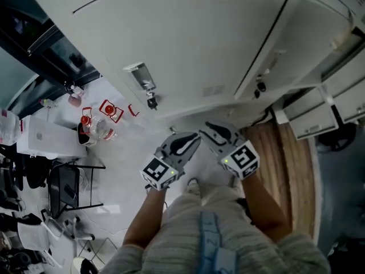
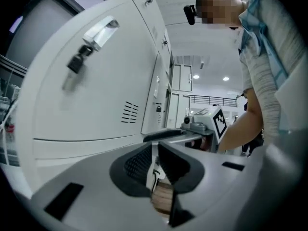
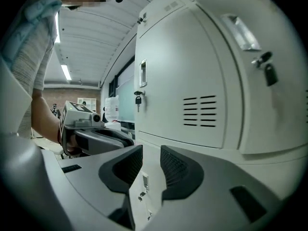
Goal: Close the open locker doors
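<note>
White lockers (image 1: 171,39), door (image 1: 296,39) at two o'clock seemingly ajar
Empty jaws: left gripper (image 1: 191,140) barely parted, right gripper (image 1: 212,129) wider apart.

The closed locker front (image 1: 182,39) stands as a wall just ahead of the 2 grippers; its handle (image 1: 141,75) and hanging key (image 1: 151,102) jut out near the left gripper (image 1: 194,139); 1 open door (image 1: 291,44) stands out into the room beyond the right gripper (image 1: 210,128), with bare wooden floor (image 1: 293,158) below it; red clutter (image 1: 105,114) and a black chair (image 1: 64,188) crowd the far left.
</note>
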Motion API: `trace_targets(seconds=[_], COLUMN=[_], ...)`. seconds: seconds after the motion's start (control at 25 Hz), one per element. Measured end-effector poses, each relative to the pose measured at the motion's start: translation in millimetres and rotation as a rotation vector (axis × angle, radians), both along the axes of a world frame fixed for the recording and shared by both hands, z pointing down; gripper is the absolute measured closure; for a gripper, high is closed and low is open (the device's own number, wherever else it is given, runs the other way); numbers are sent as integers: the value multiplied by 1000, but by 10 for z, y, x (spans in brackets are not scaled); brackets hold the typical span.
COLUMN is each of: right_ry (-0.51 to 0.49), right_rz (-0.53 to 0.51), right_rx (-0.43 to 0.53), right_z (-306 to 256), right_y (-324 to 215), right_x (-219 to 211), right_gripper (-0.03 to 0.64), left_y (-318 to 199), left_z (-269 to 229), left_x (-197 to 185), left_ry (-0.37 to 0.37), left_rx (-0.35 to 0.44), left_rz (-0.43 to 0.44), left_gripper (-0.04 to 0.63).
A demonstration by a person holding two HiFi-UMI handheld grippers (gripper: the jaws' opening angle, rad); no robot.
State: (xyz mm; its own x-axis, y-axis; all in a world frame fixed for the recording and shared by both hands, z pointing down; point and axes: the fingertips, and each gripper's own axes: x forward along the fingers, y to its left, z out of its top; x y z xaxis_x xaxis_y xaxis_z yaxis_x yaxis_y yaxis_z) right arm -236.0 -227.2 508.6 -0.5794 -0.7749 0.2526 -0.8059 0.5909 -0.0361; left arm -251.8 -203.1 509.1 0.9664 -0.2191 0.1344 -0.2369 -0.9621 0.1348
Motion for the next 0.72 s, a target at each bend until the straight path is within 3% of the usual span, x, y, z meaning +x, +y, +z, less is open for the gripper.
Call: trace_targets(seconds=[0.28, 0.72], right_ry=[-8, 36], right_rz=[167, 361], right_rx=[12, 14], right_z=[-123, -640], right_y=[439, 1066], right_x=[1340, 3748], right_gripper=[503, 503], left_y=[350, 891], left_z=[-62, -687], left_x=[1269, 3751], left_ry=[-8, 62], left_rx=[1, 5], left_rz=[170, 392], left_gripper=[560, 560])
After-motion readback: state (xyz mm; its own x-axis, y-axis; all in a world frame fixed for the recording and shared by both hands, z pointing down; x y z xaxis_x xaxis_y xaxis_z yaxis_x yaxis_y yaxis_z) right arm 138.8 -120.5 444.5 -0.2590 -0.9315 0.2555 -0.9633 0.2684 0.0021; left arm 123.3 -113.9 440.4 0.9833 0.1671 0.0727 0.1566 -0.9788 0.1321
